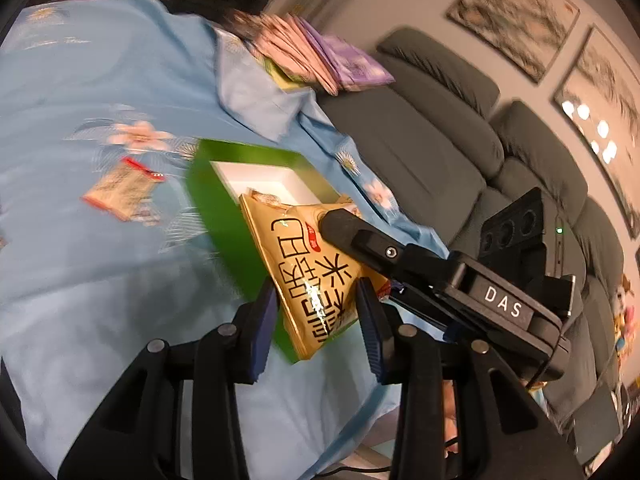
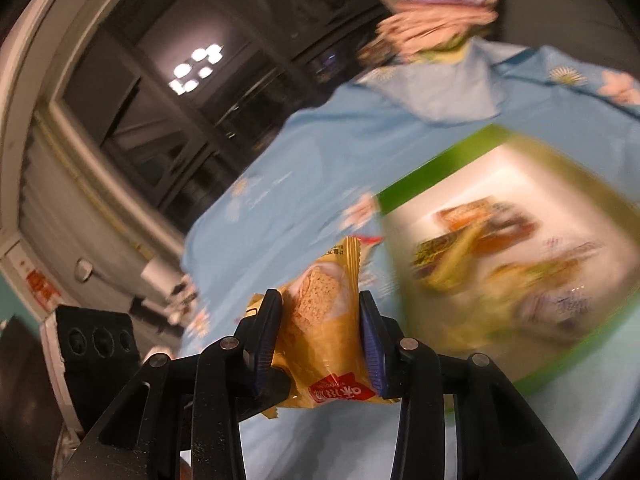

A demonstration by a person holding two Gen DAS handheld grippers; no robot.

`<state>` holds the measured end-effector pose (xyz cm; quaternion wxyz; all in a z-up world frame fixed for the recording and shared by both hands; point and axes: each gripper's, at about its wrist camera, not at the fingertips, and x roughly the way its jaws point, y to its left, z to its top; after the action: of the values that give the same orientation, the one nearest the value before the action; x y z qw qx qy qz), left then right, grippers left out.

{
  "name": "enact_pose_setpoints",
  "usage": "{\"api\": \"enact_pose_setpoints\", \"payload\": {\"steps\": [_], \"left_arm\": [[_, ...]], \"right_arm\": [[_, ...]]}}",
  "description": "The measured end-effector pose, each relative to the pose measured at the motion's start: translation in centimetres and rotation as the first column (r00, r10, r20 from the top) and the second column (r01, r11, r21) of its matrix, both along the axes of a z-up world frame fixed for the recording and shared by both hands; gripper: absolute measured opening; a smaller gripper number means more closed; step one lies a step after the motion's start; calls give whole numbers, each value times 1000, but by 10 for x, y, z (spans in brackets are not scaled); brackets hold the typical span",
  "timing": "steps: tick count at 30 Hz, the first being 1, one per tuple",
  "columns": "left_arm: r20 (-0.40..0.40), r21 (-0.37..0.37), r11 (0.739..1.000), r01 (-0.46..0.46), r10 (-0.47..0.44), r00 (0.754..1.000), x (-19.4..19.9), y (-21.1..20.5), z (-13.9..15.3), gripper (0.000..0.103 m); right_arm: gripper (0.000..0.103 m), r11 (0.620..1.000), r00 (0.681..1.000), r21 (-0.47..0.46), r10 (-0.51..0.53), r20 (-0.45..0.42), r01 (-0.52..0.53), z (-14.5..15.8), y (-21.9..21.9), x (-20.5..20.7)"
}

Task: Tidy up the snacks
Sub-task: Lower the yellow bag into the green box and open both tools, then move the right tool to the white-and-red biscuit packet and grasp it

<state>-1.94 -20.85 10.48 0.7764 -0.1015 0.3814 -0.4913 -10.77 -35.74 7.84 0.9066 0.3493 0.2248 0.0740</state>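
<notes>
My left gripper (image 1: pixel 316 300) has a yellow snack packet (image 1: pixel 308 268) with black lettering between its fingers, held over the near edge of the green box (image 1: pixel 212 204). The right gripper (image 1: pixel 340 228) reaches in from the right and touches the same packet. In the right wrist view, my right gripper (image 2: pixel 320 320) is shut on a yellow snack packet (image 2: pixel 324 332) showing a rice cracker. The green box with white inside (image 2: pixel 432 176) lies to its right and holds several blurred snack packets (image 2: pixel 500 256).
A loose snack packet (image 1: pixel 124 188) lies on the blue flowered tablecloth (image 1: pixel 80 92) left of the box. A stack of pink and purple packets (image 1: pixel 320 56) sits at the table's far edge. A grey sofa (image 1: pixel 460 140) stands beyond the table.
</notes>
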Motion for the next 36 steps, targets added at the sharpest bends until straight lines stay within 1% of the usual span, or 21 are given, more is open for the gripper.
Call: {"api": "enact_pose_setpoints", "payload": {"steps": [2,3,6,9,11,12,15,18,19,20,22,23,24,25,26,27,29,31,33,35,36], "left_arm": [[-6,23,999,34,-34,999,3,-23,-1,39],[-9,46,998,49,-48,999,5,-40,-3,39],[-29,73,995,73,-71,997,14,-65,-8,39],[-80,66,994,91,-86,993,26,-79,-14,39],[-89,85,992,93,-85,992,30,-90,-16,39],[-71,107,990,87,-80,994,30,-94,-15,39],[18,205,978,47,-52,998,30,-109,-15,38],[1,206,978,24,-25,1000,38,-109,-20,35],[6,215,976,10,-12,1000,40,-108,-22,35],[13,218,976,-14,11,1000,41,-106,-22,40],[35,200,977,-74,69,997,41,-93,-18,68],[36,182,978,-99,94,995,41,-87,-16,98],[33,149,979,-137,134,990,42,-75,-14,103],[25,107,979,-172,170,985,42,-61,-11,102],[13,91,978,-186,186,983,43,-52,-10,103],[-8,73,974,-215,216,976,45,-36,-11,103],[-4,72,959,-275,276,961,42,-10,-13,103],[52,80,930,-358,355,933,35,23,-21,103],[107,121,888,-444,433,895,27,55,-35,103],[146,162,853,-496,477,867,23,76,-50,103],[169,190,818,-543,518,838,23,90,-60,103]], "right_arm": [[40,998,998,-5,-62,-25,62,-3,-23,-3],[40,997,996,-1,-77,-39,77,-5,-32,-3],[40,993,991,39,-106,-84,110,-15,-61,0],[40,990,985,40,-130,-115,136,-19,-78,5],[40,988,979,15,-150,-137,154,-20,-84,9],[40,988,978,6,-154,-141,156,-21,-86,9],[40,986,971,-26,-169,-167,167,-22,-90,14],[40,981,959,-43,-192,-207,187,-29,-91,19],[40,981,955,-29,-193,-224,192,-33,-93,19],[40,981,955,1,-189,-227,194,-34,-95,19],[46,975,953,58,-198,-227,216,-36,-100,14],[55,970,953,80,-206,-221,228,-35,-101,10],[69,966,956,101,-217,-196,240,-31,-102,5],[80,962,956,107,-230,-181,251,-28,-100,-1],[98,955,952,114,-254,-171,275,-24,-98,-6],[103,950,950,118,-268,-163,289,-21,-95,-9],[103,956,958,119,-249,-144,266,-15,-86,-10],[103,973,973,113,-186,-134,201,-11,-73,-4],[103,983,979,88,-145,-143,159,-8,-56,5],[103,990,980,46,-126,-156,134,-4,-37,13],[103,993,981,30,-112,-157,118,-3,-27,18]]}}
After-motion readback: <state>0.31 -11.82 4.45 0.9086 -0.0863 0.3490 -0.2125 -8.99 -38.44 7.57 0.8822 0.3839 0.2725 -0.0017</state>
